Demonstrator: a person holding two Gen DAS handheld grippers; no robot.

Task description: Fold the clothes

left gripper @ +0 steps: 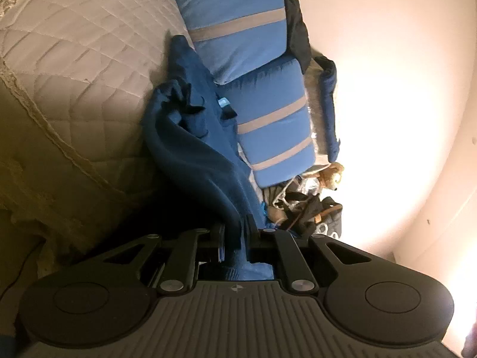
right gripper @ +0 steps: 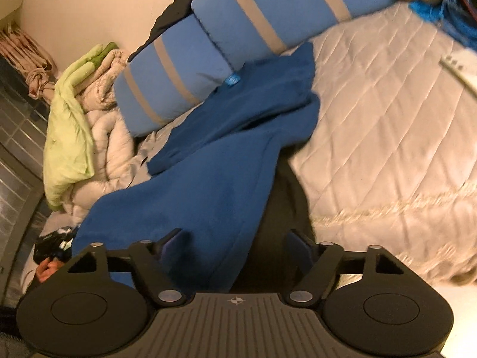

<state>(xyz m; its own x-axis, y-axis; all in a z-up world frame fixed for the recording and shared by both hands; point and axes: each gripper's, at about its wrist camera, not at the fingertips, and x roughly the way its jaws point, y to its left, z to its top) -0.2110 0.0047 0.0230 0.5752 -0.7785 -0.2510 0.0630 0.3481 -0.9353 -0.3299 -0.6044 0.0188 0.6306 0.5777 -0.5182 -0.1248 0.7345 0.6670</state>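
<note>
Now the left gripper (left gripper: 234, 238) has its fingers pinching a fold of the blue fleece garment (left gripper: 193, 149), which trails away across the quilted bed (left gripper: 74, 59) toward the striped blue pillows (left gripper: 238, 29). Meanwhile the right gripper (right gripper: 238, 241) hovers with fingers spread wide over that same garment, gripping nothing.
</note>
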